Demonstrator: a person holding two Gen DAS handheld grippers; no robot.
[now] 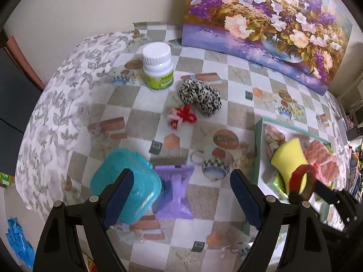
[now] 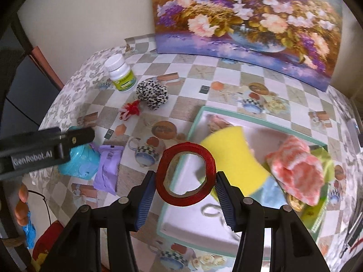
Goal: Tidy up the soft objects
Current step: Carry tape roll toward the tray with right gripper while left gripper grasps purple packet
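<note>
Surface: checkered oilcloth table (image 1: 226, 113), floral painting (image 1: 261, 18) propped at the back wall.
Tray: teal-rimmed tray (image 2: 197, 117) at the right; yellow sponge (image 2: 236, 158) and pink cloth (image 2: 297, 170) already lie inside.
R gripper: right gripper (image 2: 185, 188) is clamped on a red tape roll (image 2: 185, 174), held on edge w/ the hole facing the camera, hanging above the tray's near-left corner.
L gripper: left gripper (image 1: 181, 199) is wide apart, nothing betw. the pads; it is pointed steeply down over the teal box (image 1: 127, 185) and purple packet (image 1: 174, 192).
Soft items left out: spotted scrunchie (image 1: 200, 97) and red yarn piece (image 1: 181, 117), just beside each other, by the white bottle (image 1: 158, 68).
Key relation: both soft items lie ahead of the L gripper, toward the back of the table, well apart from the tray; L is judged the nearer hand.
Long axis: the scrunchie runs roughly left-right across the L view, so the open jaws are seen about in line w/ it, not across it; a wrist roll is prob. needed.
Tape: hard, not soft; where it is meant to go can't be told.
</note>
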